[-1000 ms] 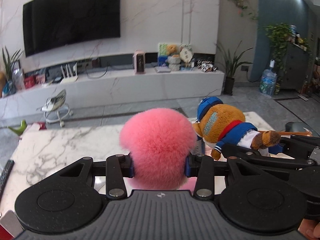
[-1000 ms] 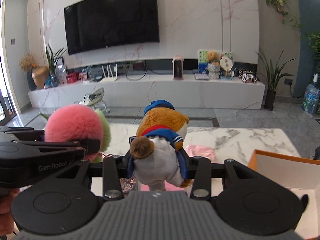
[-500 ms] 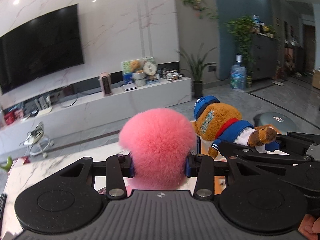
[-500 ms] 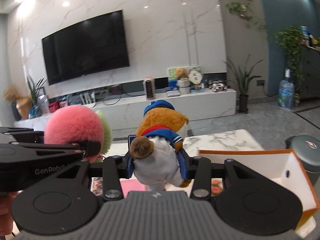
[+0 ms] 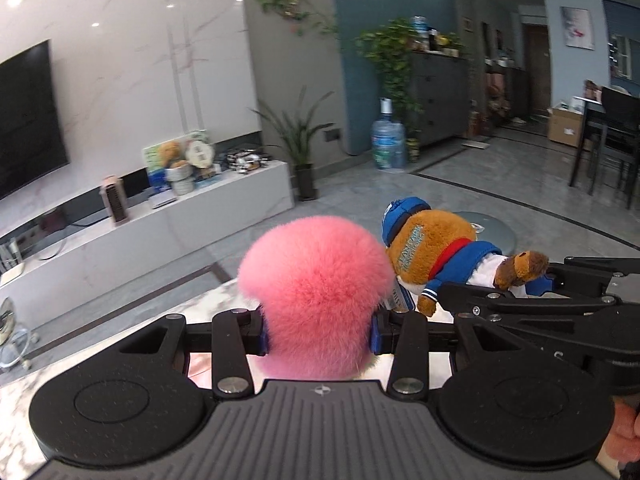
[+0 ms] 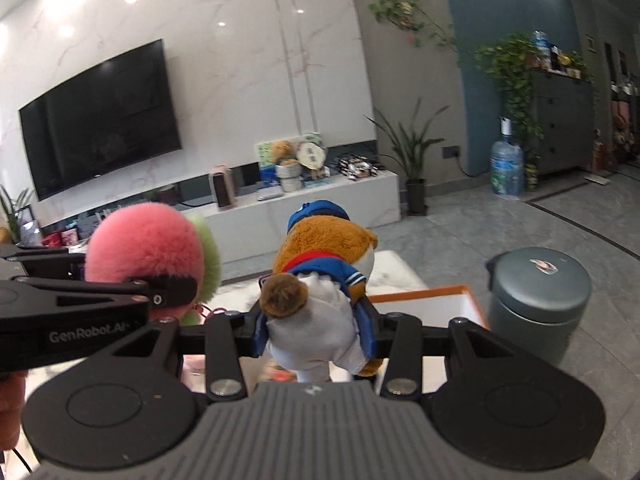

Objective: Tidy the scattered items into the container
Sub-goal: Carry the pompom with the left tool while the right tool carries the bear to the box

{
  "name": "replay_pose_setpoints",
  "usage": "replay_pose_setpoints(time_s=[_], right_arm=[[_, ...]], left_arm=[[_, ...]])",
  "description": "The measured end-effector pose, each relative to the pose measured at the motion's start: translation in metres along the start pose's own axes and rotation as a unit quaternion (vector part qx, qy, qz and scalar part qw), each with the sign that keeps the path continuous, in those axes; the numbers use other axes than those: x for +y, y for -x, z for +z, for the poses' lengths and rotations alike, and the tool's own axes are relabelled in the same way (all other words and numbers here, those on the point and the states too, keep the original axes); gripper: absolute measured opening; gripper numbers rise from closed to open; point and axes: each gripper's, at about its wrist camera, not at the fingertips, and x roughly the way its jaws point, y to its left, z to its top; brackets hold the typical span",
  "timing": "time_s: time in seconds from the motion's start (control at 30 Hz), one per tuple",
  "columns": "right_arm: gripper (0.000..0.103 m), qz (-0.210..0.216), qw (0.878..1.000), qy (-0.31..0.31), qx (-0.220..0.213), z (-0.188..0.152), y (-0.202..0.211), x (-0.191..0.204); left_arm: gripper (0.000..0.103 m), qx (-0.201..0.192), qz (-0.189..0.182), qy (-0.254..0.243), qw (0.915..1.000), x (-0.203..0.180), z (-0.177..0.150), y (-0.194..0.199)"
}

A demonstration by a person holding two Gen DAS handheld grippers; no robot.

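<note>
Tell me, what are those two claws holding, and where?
Left gripper squeezes the fluffy pink plush at its lower end; right gripper pinches the brown sailor-suited bear by its white-trousered rear.

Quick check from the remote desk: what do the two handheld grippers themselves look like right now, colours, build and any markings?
Both are matte black. The left gripper and right gripper each have blue finger pads, slotted linkage arms with silver rivets, two round discs and a ribbed grey centre plate bearing a small logo. White "GenRobot.AI" lettering runs along the left gripper's side.

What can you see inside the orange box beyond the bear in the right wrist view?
Only a strip of white inner wall shows inside the orange box. The brown bear held by the right tool covers the rest, so its contents cannot be seen.
</note>
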Motion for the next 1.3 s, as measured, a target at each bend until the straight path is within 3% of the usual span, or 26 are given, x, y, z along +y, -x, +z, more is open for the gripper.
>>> replay_pose_setpoints(time_s=[0.27,0.67,0.97,1.3], right_arm=[[0.046,-0.037,0.998,-0.026,0.037,-0.008,-0.032,-0.053],[0.046,-0.064,0.991,0.003,0.117,-0.037,-0.101,-0.093],[0.047,-0.047,0.983,0.009,0.179,-0.050,-0.154,-0.107],[0.054,-0.046,0.977,-0.015,0.208,-0.066,-0.163,-0.110]], left_arm=[[0.048,0.021,-0.049,-0.019,0.9984,-0.032,0.004,-0.058],[0.048,0.067,-0.085,-0.035,0.9935,-0.043,-0.016,-0.134],[0.048,0.100,-0.097,-0.020,0.9901,-0.029,-0.029,-0.162],[0.049,0.103,-0.104,-0.010,0.9893,-0.021,-0.031,-0.158]])
